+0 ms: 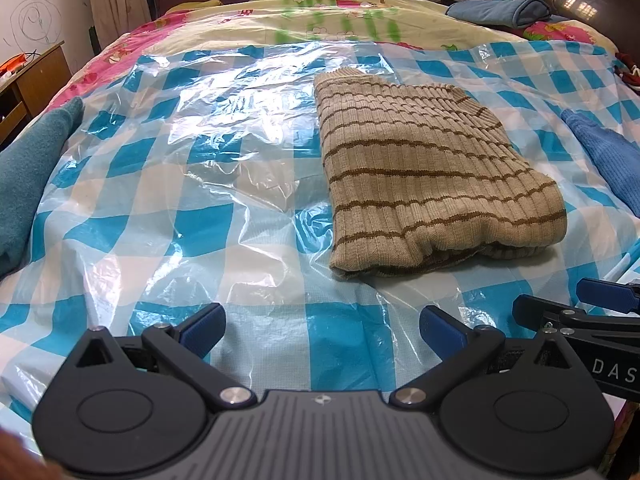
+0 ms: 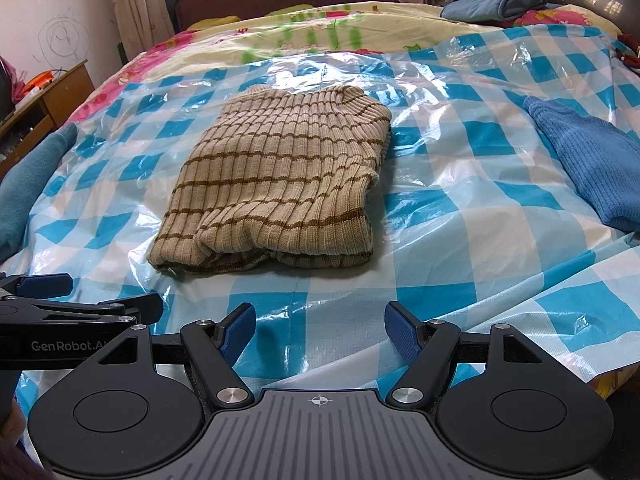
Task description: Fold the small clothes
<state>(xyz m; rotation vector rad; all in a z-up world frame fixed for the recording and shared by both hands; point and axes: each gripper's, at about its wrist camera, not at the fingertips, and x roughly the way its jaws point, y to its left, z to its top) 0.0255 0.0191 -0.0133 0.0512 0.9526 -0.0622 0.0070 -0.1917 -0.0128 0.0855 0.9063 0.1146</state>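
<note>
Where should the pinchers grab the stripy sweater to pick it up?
Probably the near rolled edge of the striped sweater, coming in low from the front. That fold bulges thick above the plastic sheet, giving the open right gripper something to pinch.

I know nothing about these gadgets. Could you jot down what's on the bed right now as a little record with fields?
surface: bed covered with a blue and white checked plastic sheet
centre: beige striped knit sweater, folded into a neat stack
far left edge: teal garment, lying apart
right side: blue knit garment, not yet folded as far as shows
left claw: open, empty, near the bed's front edge
right claw: open, empty, beside the left one
background: rolled blue cloth near the headboard
</note>
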